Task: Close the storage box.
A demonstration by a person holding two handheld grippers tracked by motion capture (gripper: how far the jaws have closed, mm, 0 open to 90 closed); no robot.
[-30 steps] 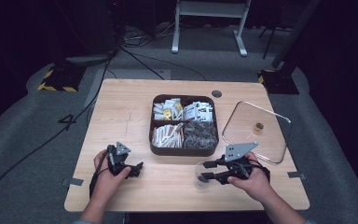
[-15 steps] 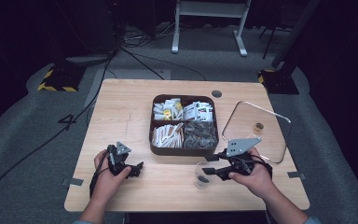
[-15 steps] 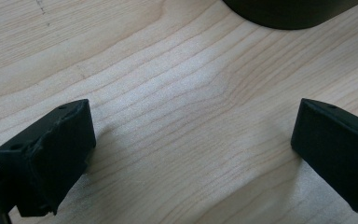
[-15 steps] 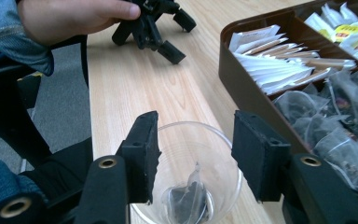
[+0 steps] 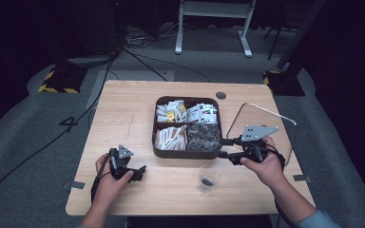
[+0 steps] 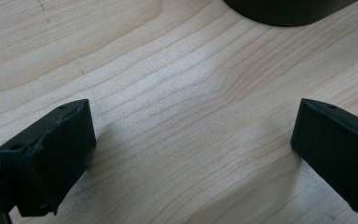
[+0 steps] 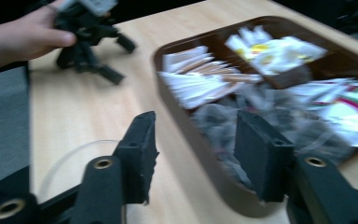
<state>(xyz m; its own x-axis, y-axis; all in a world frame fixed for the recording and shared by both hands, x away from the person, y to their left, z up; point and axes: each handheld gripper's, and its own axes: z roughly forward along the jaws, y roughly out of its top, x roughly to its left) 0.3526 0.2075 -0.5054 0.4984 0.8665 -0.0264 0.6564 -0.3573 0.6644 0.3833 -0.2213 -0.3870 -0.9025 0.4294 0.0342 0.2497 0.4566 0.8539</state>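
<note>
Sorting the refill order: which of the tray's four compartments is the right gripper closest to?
The near-right compartment, holding dark grey packets. The right gripper, jaws open, sits at that corner of the tray; the other three hold paler packets.

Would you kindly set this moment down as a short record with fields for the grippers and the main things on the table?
Left gripper: open, resting low over bare table, holding nothing
Right gripper: open, at the tray's right front corner, holding nothing
Tray: dark, four compartments filled with packets and sachets
Clear cup: upright in front of the tray, a small dark item inside
Glass lid: lies flat to the right of the tray
</note>
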